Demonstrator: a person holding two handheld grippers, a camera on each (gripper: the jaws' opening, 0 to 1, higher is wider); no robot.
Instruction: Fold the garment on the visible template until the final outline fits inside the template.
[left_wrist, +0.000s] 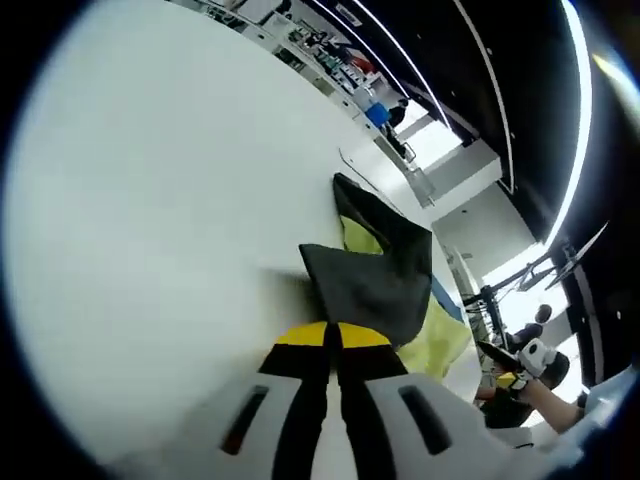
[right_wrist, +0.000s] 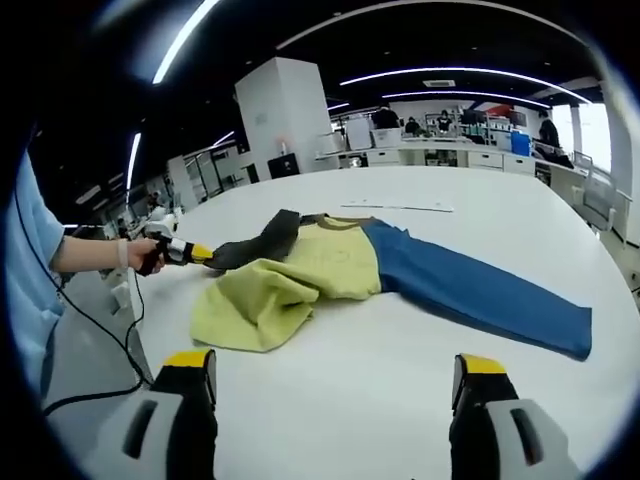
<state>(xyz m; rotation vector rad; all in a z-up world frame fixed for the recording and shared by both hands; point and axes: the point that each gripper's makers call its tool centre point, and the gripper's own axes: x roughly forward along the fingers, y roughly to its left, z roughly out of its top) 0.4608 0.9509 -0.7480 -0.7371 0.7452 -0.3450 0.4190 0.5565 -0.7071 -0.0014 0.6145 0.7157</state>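
A garment lies on the white table (right_wrist: 420, 330): a yellow-green body (right_wrist: 285, 280), a long blue sleeve (right_wrist: 470, 290) stretched to the right, and a dark grey sleeve (right_wrist: 255, 245) pulled to the left. My left gripper (right_wrist: 200, 253) is shut on the end of the grey sleeve; in the left gripper view its yellow-tipped jaws (left_wrist: 333, 335) stand closed on the grey cloth (left_wrist: 365, 280). My right gripper (right_wrist: 335, 365) is open above bare table, short of the garment, its yellow tips wide apart. A thin template line (right_wrist: 400, 207) shows beyond the garment.
A person's arm and light blue sleeve (right_wrist: 35, 260) come in at the left, with a black cable (right_wrist: 100, 330) hanging below. Desks, shelves and people stand far behind the table (right_wrist: 450, 140). The table's edge (right_wrist: 150, 370) runs near the left hand.
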